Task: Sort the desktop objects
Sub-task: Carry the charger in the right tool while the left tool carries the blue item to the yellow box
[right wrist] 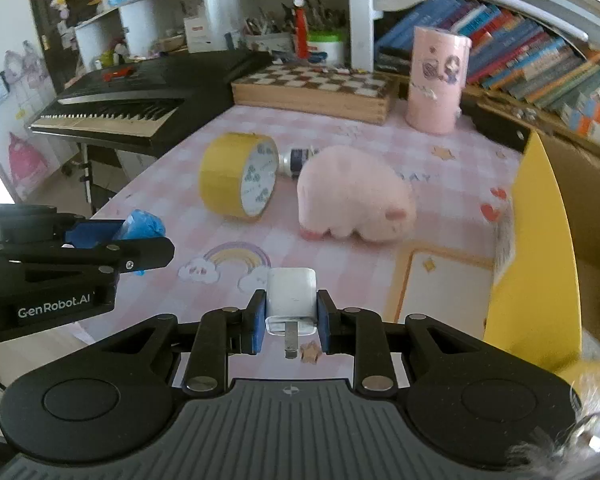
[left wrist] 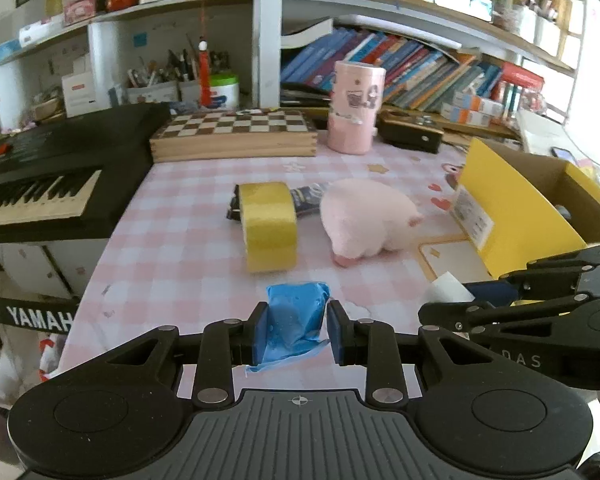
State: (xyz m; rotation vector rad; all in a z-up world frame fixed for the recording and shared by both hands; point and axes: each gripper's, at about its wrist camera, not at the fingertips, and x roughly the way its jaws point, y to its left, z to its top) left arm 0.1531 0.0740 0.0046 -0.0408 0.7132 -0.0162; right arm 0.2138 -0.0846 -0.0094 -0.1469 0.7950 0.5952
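1. Cluttered desk, pink checked cloth (right wrist: 204, 168), bookshelves behind.
2. I have the left gripper (left wrist: 297, 332) clamped on a blue plastic packet (left wrist: 296, 320), lifted clear of the cloth.
3. Right gripper (right wrist: 291, 322) is clamped on a white charger plug (right wrist: 291, 300), prongs toward the camera.
4. Yellow cardboard box (left wrist: 512, 216) sits just right of both; looks like the drop target.
5. Left on the desk: yellow tape roll (right wrist: 238, 176), pink plush toy (right wrist: 356, 196), small bottle (right wrist: 298, 160) between them. Judging roughly halfway; neither held item is in the box yet.
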